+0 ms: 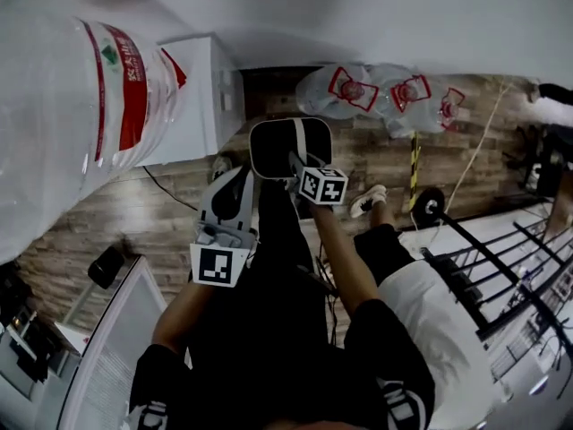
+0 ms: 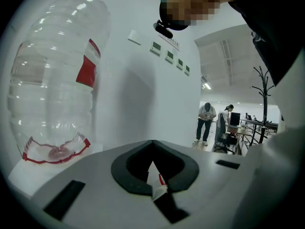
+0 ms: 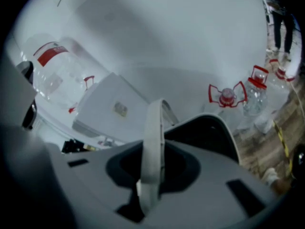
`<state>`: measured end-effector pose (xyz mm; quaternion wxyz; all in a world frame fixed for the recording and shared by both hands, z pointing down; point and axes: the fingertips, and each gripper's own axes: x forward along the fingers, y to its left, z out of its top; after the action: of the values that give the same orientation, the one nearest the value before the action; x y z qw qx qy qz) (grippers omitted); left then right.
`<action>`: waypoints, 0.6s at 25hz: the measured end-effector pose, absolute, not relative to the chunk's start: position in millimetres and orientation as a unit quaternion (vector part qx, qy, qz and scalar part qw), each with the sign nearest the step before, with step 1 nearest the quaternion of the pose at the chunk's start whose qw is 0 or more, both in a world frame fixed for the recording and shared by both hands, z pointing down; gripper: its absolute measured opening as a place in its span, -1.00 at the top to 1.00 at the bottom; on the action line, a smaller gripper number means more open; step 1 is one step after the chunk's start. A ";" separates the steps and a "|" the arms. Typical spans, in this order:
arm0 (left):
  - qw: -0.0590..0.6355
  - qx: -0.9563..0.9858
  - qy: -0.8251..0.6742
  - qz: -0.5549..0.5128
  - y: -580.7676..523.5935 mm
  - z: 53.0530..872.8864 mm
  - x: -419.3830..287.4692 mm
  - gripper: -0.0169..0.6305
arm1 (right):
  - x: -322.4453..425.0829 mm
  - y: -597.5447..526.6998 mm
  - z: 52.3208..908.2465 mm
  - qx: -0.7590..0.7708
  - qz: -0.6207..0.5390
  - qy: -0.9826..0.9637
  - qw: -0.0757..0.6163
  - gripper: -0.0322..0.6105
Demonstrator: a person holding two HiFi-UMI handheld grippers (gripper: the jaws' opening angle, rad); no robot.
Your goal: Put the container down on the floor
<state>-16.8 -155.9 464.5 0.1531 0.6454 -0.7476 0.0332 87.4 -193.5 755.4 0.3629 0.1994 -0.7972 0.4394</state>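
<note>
Right gripper [image 3: 151, 175]: closed tight on the white handle [image 3: 153, 142] of the container [image 3: 215, 133], with the band pinched edge-on between its jaws.
Left gripper [image 2: 155, 175]: jaws drawn almost together on a small white-and-red scrap [image 2: 157, 184]. It touches no part of the container.
Container [image 1: 269, 149]: black, at the middle of the head view. It hangs from its handle under the right gripper [image 1: 295, 163] and is not yet down on the floor [image 1: 179, 209], as far as I can judge.
Risk, grip: one thin handle carries the whole load. A quick drop or a swing could let it twist or slide out of the jaws, and the left gripper [image 1: 228, 191], just beside at lower left, gives no support.
Risk, landing: the container hides the spot beneath it. A shoe [image 1: 367, 202] lies near its right side and the white counter [image 1: 204, 88] near its upper left, so it could land on a foot or knock a corner.
Risk, neighbours: loose bottles [image 1: 358, 90] lie on the floor at upper centre, apart from the container for now.
Head view only: both grippers together, and the floor space around the container.
Right gripper view only: how the handle sits in the jaws, and the red caps of the floor bottles [image 3: 228, 97] behind.
Left gripper view only: the scrap, the big bottle [image 2: 52, 94] standing neck down at the left, and people [image 2: 206, 120] far off at the right.
</note>
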 end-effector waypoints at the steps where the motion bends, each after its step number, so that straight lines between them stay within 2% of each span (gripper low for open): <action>1: 0.153 0.645 -0.748 0.032 -158.8 469.0 -17.3 0.86 | 84.9 -196.6 763.6 0.199 0.440 -0.798 0.361 0.67; 15: 0.161 0.627 -0.762 0.018 -180.4 529.6 -24.3 0.86 | 57.3 -213.8 889.9 0.193 0.438 -0.795 0.373 0.67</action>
<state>-24.3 -180.4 529.6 0.1614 0.6271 -0.7618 0.0176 57.3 -213.8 889.9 0.3730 0.1930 -0.7950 0.4377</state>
